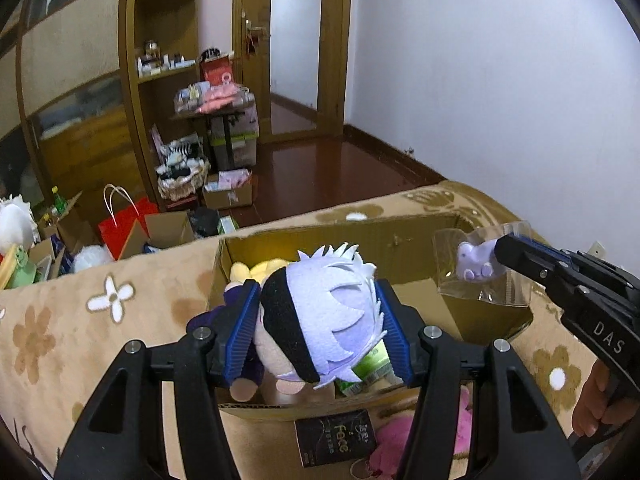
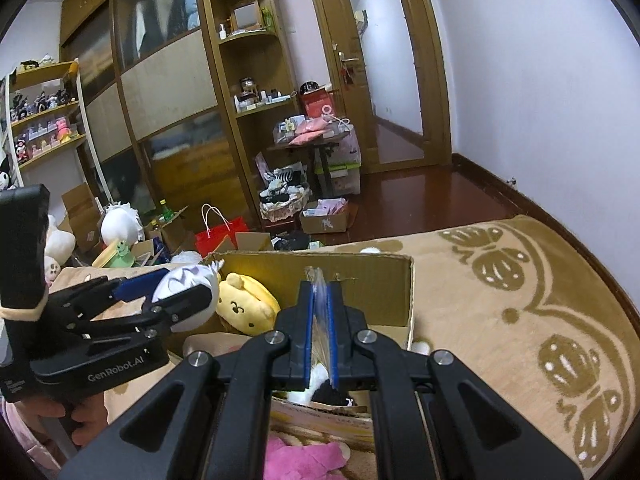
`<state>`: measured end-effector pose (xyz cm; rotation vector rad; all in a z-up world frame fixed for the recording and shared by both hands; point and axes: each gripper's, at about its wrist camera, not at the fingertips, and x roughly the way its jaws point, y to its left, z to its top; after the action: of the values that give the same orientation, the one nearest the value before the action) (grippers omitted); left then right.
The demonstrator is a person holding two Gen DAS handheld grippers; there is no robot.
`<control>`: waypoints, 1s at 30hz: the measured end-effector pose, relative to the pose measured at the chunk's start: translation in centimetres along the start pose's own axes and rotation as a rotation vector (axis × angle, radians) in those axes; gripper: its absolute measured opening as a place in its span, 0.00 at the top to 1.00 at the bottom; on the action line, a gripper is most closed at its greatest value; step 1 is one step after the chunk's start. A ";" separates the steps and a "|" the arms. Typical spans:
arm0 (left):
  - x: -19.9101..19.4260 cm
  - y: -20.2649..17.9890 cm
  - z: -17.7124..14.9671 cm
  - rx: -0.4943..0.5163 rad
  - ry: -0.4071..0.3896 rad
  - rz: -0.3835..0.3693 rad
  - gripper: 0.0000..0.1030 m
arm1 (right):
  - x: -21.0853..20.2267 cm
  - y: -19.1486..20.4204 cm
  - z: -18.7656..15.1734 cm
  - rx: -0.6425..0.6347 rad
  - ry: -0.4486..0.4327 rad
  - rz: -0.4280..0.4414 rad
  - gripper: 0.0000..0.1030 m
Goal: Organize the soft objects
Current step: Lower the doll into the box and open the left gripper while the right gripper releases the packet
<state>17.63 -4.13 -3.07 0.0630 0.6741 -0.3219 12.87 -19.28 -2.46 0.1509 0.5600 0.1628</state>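
white-haired plush doll, black blindfold, peach face, purple body.

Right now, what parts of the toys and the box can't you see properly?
- White-haired doll: body hidden behind the left tongs, left wrist view.
- Small purple toy: blurred by its clear bag, same view.
- Cardboard box: bottom blocked by the right tongs, right wrist view.
- Pink plush: cut off by the bottom edge.

Both wrist views look steeply down, close over the same cardboard box.
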 end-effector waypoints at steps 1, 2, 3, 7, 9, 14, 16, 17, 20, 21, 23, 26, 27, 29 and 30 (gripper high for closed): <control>0.1 0.1 -0.1 -0.003 0.004 0.000 0.45 | 0.1 -0.1 -0.1 0.004 0.004 0.002 0.92; 0.2 0.2 -0.2 -0.002 0.006 0.000 0.45 | 0.3 -0.1 -0.2 0.006 0.009 0.002 0.92; 0.3 0.1 -0.2 0.004 0.006 0.003 0.44 | 0.4 0.0 -0.3 0.008 0.012 0.004 0.92; 0.4 -0.2 -0.4 0.028 0.009 0.016 0.43 | 0.8 0.0 -0.8 0.009 0.033 0.009 0.92; 0.5 -0.4 -0.6 0.041 0.012 0.017 0.43 | 1.0 0.0 -1.1 0.011 0.047 0.010 0.92; 0.8 -0.7 -0.7 0.055 0.025 0.017 0.42 | 1.2 0.3 -1.4 0.006 0.066 0.014 0.91; 0.7 -0.7 -0.6 0.053 0.022 0.022 0.34 | 1.2 0.2 -1.5 0.009 0.070 0.019 0.91; 0.6 -0.7 -0.6 0.054 0.020 0.028 0.31 | 1.1 0.1 -1.5 0.012 0.069 0.019 0.91; 0.1 -0.6 -0.6 0.056 0.011 0.036 0.28 | 1.1 -0.1 -1.5 0.027 0.074 0.028 0.91; 0.0 -0.5 -0.6 0.053 0.013 0.039 0.27 | 1.0 -0.2 -1.5 0.029 0.075 0.029 0.91; -0.3 -0.3 -0.8 0.045 0.017 0.043 0.24 | 0.8 -0.2 -1.5 0.035 0.073 0.030 0.90; -1.0 0.2 -1.0 0.040 0.020 0.053 0.22 | 0.1 -0.3 -1.5 0.040 0.072 0.024 0.75; -1.2 0.3 -1.0 0.039 0.022 0.057 0.21 | -0.2 -0.2 -1.4 0.041 0.070 0.022 0.69; -1.9 0.5 -1.2 0.032 0.021 0.061 0.17 | -0.8 -0.1 -1.5 0.047 0.065 0.024 0.61; -2.3 0.6 -1.3 0.025 0.020 0.065 0.12 | -1.1 -0.2 -1.5 0.052 0.066 0.025 0.54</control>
<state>15.38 -2.71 -2.66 0.1116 0.6862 -0.2674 11.16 -19.51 -3.16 0.2038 0.6287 0.1781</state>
